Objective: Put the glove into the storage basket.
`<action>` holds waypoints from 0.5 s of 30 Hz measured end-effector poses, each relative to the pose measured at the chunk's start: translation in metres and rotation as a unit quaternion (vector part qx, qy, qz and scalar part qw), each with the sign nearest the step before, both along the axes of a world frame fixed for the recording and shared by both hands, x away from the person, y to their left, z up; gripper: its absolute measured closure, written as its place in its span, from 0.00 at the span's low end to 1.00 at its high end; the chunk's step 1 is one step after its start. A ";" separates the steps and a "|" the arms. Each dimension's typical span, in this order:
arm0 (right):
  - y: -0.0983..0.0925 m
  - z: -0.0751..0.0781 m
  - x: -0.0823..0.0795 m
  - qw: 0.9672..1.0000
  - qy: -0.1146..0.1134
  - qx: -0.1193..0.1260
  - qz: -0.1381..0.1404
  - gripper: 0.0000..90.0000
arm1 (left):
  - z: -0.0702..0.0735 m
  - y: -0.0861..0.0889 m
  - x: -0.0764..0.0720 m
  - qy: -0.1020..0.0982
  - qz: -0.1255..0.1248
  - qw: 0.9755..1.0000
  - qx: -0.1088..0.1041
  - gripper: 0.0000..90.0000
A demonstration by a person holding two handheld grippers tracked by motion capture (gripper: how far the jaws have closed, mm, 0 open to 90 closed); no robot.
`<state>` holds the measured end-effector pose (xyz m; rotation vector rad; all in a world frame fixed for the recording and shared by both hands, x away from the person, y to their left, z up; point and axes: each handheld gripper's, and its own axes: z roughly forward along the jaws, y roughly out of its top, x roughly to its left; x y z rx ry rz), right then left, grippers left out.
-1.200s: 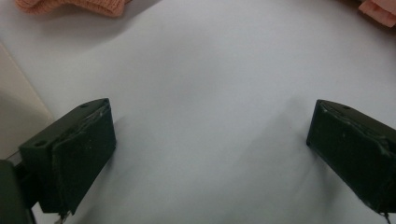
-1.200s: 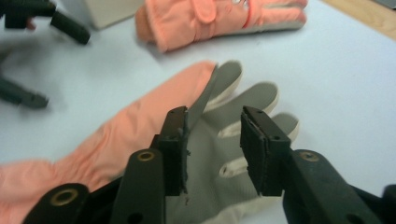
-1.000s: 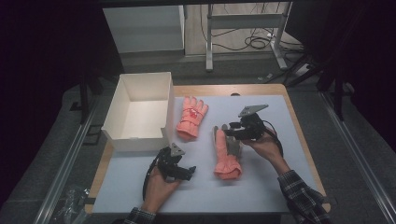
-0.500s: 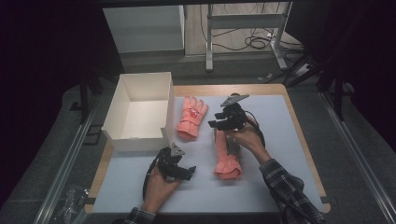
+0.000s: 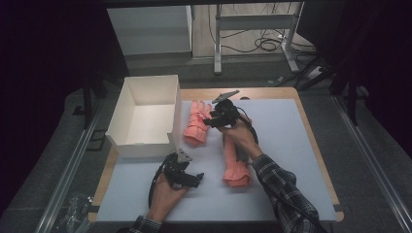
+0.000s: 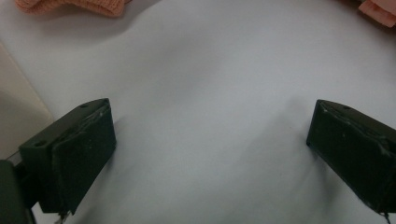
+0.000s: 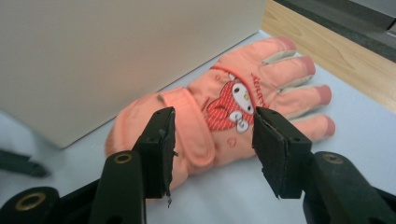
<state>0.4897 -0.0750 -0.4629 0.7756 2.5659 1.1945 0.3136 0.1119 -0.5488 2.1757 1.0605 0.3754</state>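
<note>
Nearest the person, the left tool [image 5: 187, 177] rests low on the smooth pale sheet [image 5: 291, 145] covering the counter [image 5: 272, 92], its two blocky black jaws spread wide with nothing between them; the matte sheet shows bare in the gap. Just past it, to the right, a salmon-pink glove [image 5: 235, 167] lies lengthwise, its ribbed knit cuff toward the person; the right forearm in a plaid sleeve [image 5: 282, 189] crosses over part of it. Farther on, the right tool [image 7: 212, 135] hovers over a second pink glove [image 7: 224, 109], jaws parted on either side of its padded back and gripping nothing; whether the pads touch the fabric is hard to judge. This glove lies flat, with a wrist strap, paler fingertips and a stitched cartoon patch. Beside it stands an open white box [image 5: 145, 116], rectangular and plain-walled. The counter's wooden edge shows at the far side.
</note>
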 end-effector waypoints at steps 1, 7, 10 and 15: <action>0.003 -0.001 0.003 1.000 0.000 -0.002 -0.002 0.55 | 0.000 0.000 0.000 0.000 0.001 1.000 -0.002 0.01; 0.018 -0.007 0.020 1.000 0.003 -0.012 -0.011 0.59 | 0.000 0.000 0.000 0.000 0.001 1.000 -0.002 0.01; 0.024 -0.011 0.030 1.000 0.011 -0.017 -0.018 0.59 | 0.000 0.000 0.000 0.000 0.000 1.000 0.000 0.01; 0.033 -0.022 0.042 0.999 0.020 -0.029 -0.028 0.54 | 0.000 0.000 0.000 0.000 0.001 1.000 -0.003 0.01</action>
